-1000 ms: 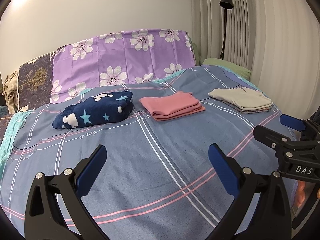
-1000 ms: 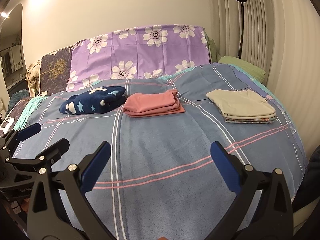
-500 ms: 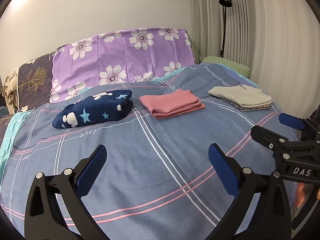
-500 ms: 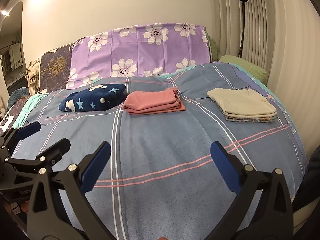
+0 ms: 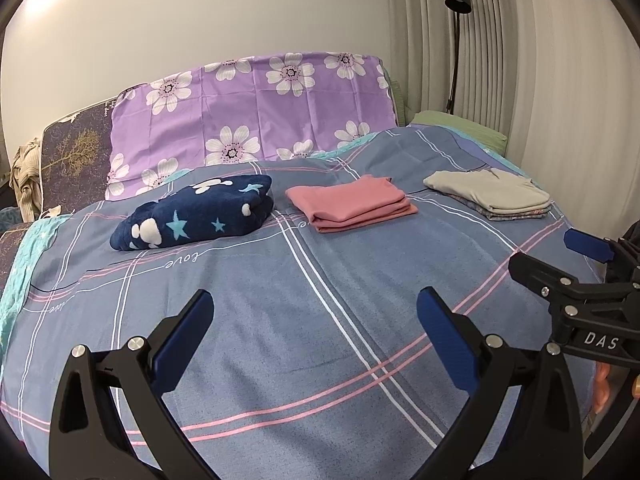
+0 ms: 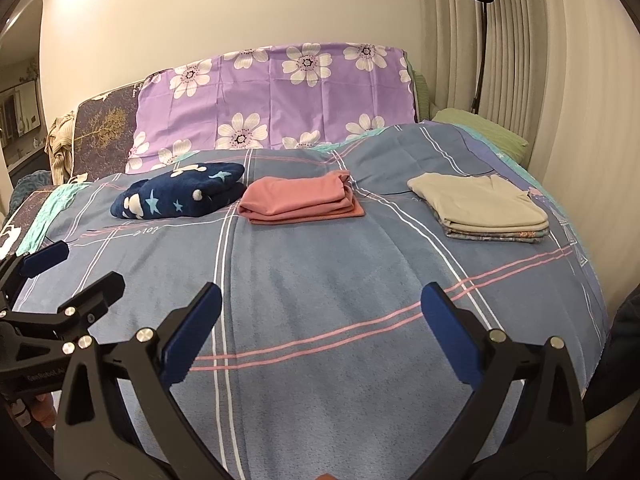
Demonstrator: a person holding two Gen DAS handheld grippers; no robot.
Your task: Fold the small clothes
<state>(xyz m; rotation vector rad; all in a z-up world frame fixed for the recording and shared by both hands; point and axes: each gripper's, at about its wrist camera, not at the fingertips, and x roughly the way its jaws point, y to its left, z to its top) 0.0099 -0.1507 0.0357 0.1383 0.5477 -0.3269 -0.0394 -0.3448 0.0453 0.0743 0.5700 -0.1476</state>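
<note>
Three folded piles lie in a row across the far half of the bed. A navy fleece garment with stars (image 5: 196,212) (image 6: 180,196) is on the left. A pink folded garment (image 5: 350,202) (image 6: 300,198) is in the middle. A beige folded garment on a patterned one (image 5: 488,194) (image 6: 484,206) is on the right. My left gripper (image 5: 314,324) is open and empty above the near part of the bed. My right gripper (image 6: 320,320) is open and empty beside it, and shows at the right in the left wrist view (image 5: 560,256).
The bed has a blue plaid cover (image 5: 280,300) (image 6: 320,272). A purple floral pillow (image 5: 256,116) (image 6: 276,96) leans at the head. A green pillow (image 6: 480,130) and a black floor lamp (image 6: 480,32) stand at the right by the curtain. Crumpled cloth (image 5: 26,176) hangs at far left.
Both grippers have shifted slightly; the piles sit a little higher in both views. Both stay open and empty.
</note>
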